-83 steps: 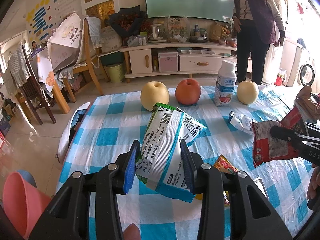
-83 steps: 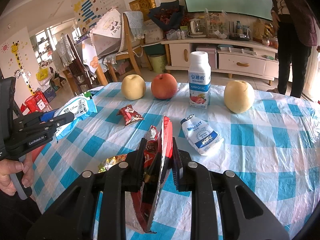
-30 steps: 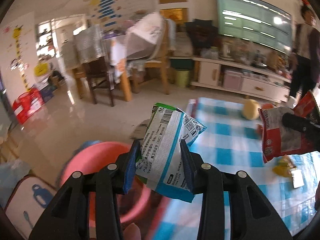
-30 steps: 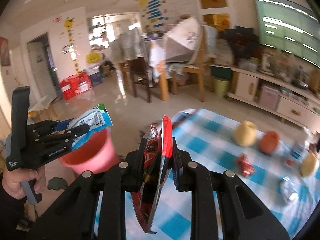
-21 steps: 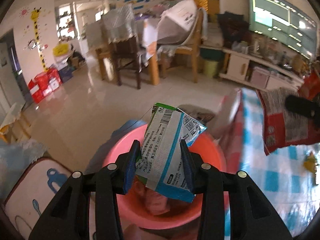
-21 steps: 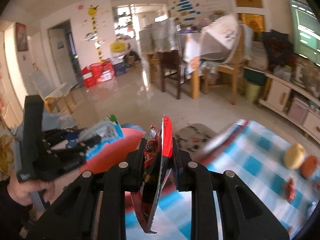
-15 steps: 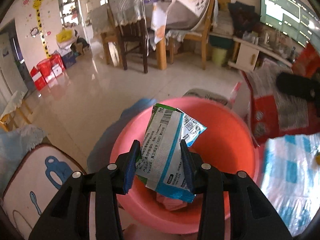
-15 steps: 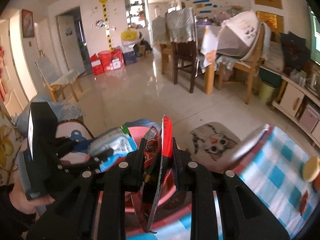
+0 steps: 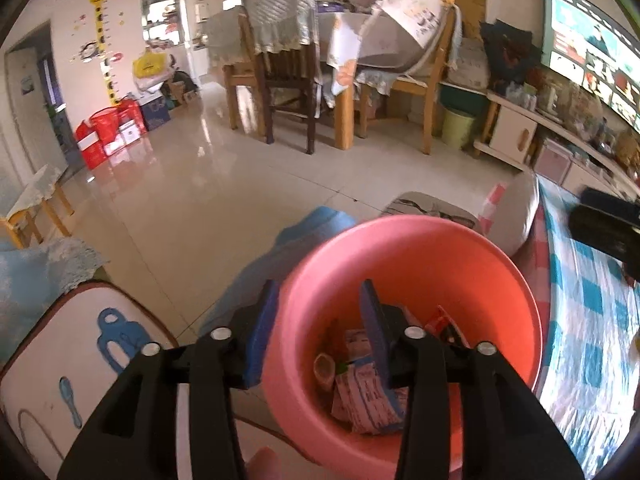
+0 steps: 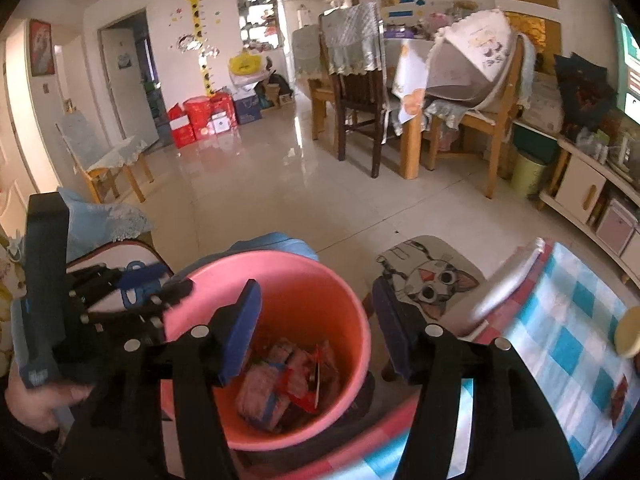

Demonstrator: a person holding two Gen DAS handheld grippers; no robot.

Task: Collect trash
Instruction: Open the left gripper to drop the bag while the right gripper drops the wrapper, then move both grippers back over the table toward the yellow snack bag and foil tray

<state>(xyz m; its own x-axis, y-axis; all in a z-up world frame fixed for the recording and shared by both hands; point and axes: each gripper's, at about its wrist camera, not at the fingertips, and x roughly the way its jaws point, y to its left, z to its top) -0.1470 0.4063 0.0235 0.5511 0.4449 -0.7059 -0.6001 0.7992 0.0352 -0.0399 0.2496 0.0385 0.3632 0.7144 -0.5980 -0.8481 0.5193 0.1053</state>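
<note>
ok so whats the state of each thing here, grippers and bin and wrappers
left gripper: jaws have just opened, nothing between them
right gripper: jaws have just opened, empty
pink bin: upright on the floor, holding trash
wrappers: lying in the bin's bottom

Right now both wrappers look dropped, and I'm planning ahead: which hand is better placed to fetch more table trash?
Right, probably: its tool hangs empty nearer the checked table.
</note>
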